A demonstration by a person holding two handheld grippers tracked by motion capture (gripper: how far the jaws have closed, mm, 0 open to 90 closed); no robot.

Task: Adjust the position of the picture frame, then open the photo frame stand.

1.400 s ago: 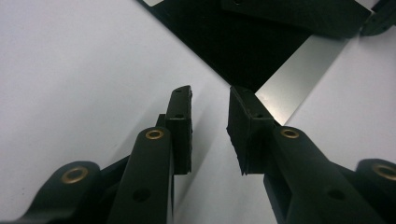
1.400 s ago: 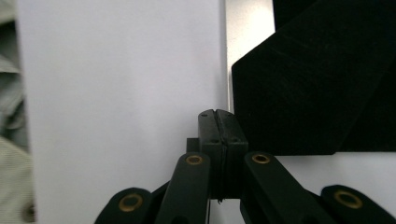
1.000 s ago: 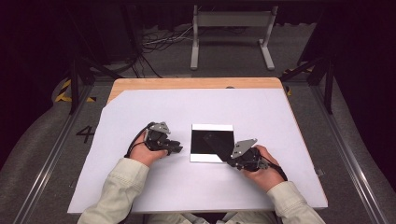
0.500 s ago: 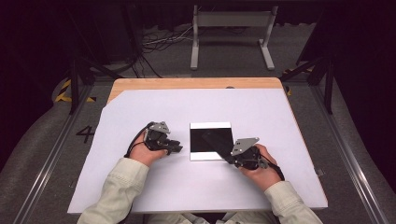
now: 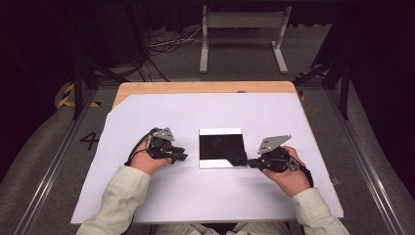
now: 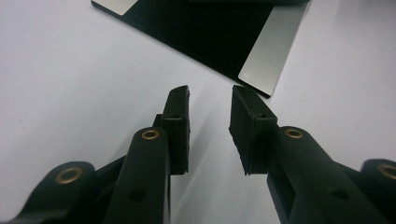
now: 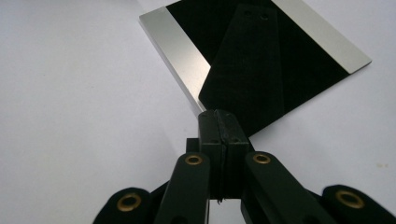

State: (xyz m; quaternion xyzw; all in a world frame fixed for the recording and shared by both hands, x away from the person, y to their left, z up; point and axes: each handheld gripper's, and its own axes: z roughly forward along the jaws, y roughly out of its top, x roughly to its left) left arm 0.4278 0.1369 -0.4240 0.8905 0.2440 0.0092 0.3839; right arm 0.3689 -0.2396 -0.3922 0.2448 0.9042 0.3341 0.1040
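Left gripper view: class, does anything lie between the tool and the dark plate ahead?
Nothing visible does. Only bare white sheet lies between the left tool, whose jaws have just been opening with nothing between them, and the dark plate's near corner. The right tool clamps a thin black flap at the plate's far side.

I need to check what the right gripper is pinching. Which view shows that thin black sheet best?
The right gripper view: the right gripper is shut on the corner of the black sheet, which lies across the mirror plate. The high view shows the sheet small and dark. The left gripper view catches the plate, and the sheet cannot be told apart there.
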